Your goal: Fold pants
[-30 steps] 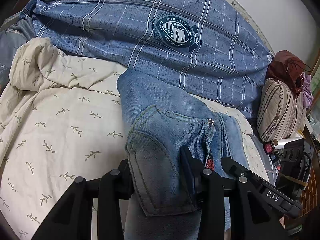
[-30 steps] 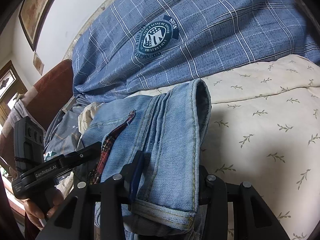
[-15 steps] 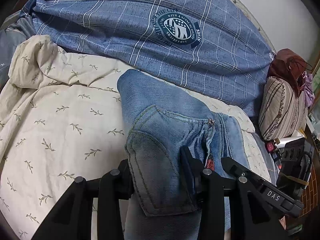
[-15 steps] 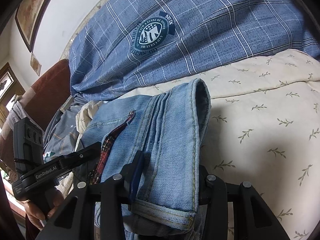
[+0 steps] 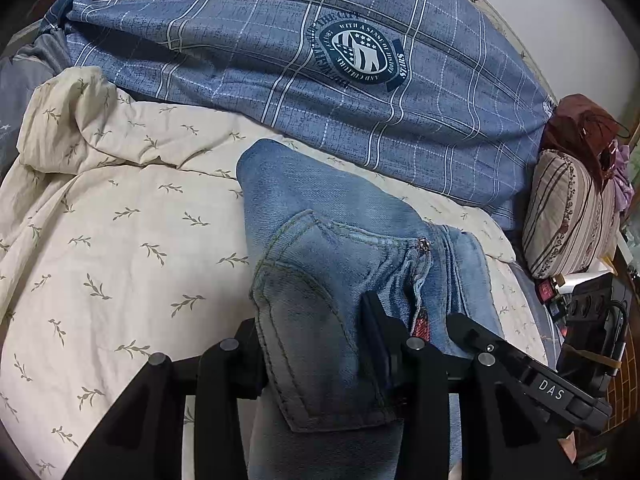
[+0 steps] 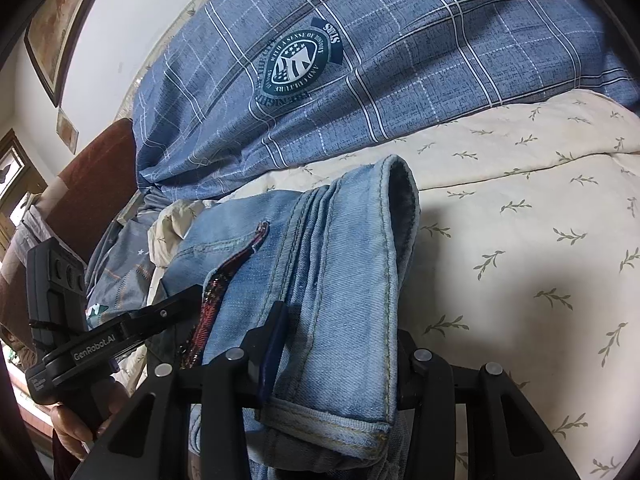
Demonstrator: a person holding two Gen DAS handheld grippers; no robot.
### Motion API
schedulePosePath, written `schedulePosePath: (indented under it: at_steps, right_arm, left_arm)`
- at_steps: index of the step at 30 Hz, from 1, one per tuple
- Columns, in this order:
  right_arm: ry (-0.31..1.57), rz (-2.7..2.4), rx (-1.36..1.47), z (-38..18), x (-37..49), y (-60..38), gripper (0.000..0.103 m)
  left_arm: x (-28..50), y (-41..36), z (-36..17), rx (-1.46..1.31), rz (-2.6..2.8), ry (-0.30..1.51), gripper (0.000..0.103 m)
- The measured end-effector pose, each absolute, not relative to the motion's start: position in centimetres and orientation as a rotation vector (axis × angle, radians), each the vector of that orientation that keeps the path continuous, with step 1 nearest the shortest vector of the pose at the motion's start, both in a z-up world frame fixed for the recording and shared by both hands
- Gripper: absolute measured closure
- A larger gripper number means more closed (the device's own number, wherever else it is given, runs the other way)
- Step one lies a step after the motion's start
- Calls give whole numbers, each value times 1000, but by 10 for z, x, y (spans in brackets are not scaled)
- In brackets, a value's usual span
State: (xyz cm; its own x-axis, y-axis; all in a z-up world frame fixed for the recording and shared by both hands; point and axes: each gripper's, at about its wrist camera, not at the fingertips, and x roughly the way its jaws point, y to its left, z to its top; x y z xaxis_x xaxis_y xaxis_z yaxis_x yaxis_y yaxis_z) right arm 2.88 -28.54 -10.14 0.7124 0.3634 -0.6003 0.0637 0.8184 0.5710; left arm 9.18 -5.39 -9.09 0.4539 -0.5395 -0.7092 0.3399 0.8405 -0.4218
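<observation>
Light blue jeans are folded and held up over a cream leaf-print bed cover. My left gripper is shut on the waist end with the back pocket; a red patterned strip shows by the zipper. My right gripper is shut on the stacked leg hems of the jeans. The far fold rests on the cover. The other gripper shows in each view: the right one in the left wrist view, the left one in the right wrist view.
A blue plaid duvet with a round emblem is heaped at the back of the bed. A striped pillow with a brown bag on it lies at the right. A picture frame hangs on the wall.
Both grippers, still holding the jeans, have drawn back slightly and lowered; the duvet and cover sit lower in both views. The grip on the jeans is unchanged.
</observation>
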Motion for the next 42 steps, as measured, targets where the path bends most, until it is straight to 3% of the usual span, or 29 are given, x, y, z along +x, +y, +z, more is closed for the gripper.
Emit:
schedulePosePath:
  at_steps: [20,26,34,42]
  right_arm:
    - [800,162,612,-107,31,-286,58]
    - [817,152,620,-111,32,-288,56]
    - [840,141,604,-114,31,-287,45]
    - [840,139,601,-111,25,-290,42]
  left_arm:
    - [95,-54,-95,-211,-520,973,54]
    - [96,-53,-98,-200,-480,994,42]
    - [96,-49,-100,-165,-418,994,24]
    - [90,-48,-97,-129,-393,968,18]
